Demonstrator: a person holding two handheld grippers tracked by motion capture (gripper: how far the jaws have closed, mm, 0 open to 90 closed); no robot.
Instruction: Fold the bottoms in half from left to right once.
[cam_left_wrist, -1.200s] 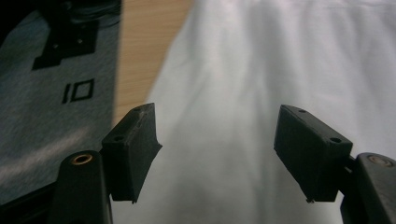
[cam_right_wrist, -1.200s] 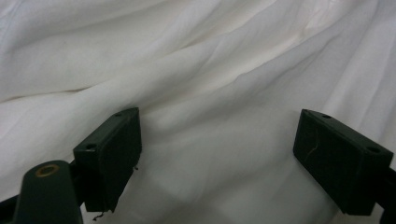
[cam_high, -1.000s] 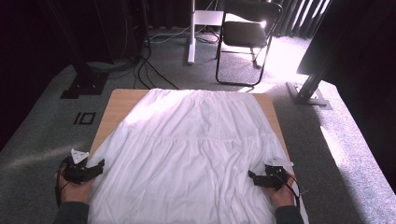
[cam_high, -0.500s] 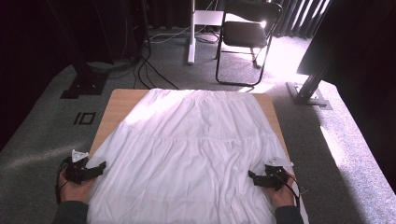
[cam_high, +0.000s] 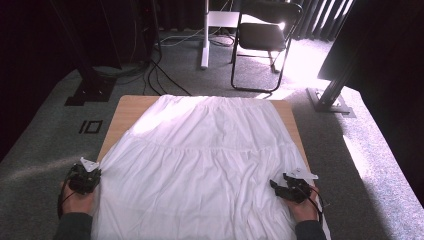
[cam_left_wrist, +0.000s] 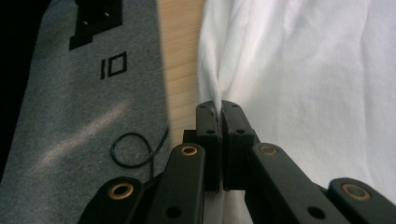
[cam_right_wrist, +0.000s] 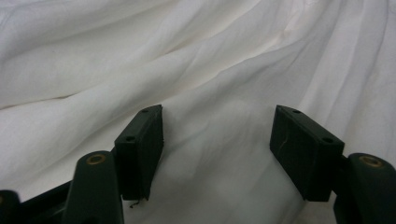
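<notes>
Now we pinch the white skirt's (cam_high: 210, 160) left edge in our left gripper (cam_left_wrist: 220, 109), jaws clenched on a fold; it lies spread over the wooden table (cam_high: 127, 107). Our right gripper (cam_right_wrist: 217, 140) has just been closing, pads apart over the cloth.

The garment (cam_high: 210, 165) spread on the desk (cam_high: 131, 107) is plain white, without print, its folds shading to soft grey. The desk is pale, light-brown wood with a fine grain. Both the left hand-held gripper (cam_high: 86, 179) and the right hand-held gripper (cam_high: 287, 187) are black, with brass-coloured rivets at the joints and a light grey plate on top. The carpet (cam_high: 45, 145) is speckled grey, bearing a black square mark. The folding chair (cam_high: 265, 35) beyond is black.
</notes>
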